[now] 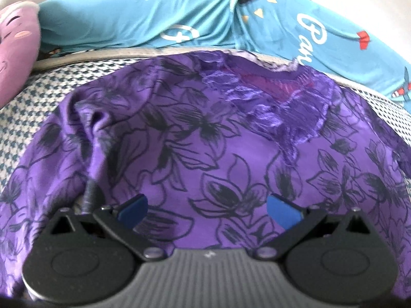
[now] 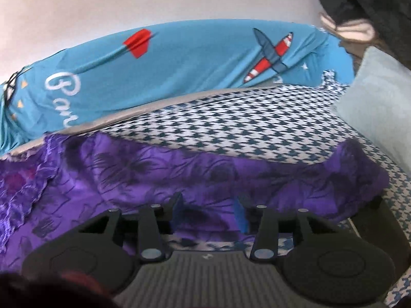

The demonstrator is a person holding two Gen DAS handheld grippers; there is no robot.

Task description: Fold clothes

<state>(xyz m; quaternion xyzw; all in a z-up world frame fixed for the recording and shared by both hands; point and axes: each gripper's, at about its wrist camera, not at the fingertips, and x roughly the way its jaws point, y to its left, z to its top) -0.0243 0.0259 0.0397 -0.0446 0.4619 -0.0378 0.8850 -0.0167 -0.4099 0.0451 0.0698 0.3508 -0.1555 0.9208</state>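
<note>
hovering my left gripper (image 1: 206, 209), jaws wide, over the purple top (image 1: 205, 133); right gripper (image 2: 209, 211) jaws bracket its hem, not clamped; i'd pinch both layers low.

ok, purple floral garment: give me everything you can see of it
The purple floral garment is thin, soft-looking fabric printed with black outlined flowers, with a shiny ruffled lace trim around the neckline. It lies spread and wrinkled on the houndstooth bedsheet, a bunched fold at its left. The left gripper is open above its middle, fingers apart. The right gripper is at its edge, cloth between its blue fingers; whether it grips is unclear. Beyond it lies a blue printed cover.
</note>
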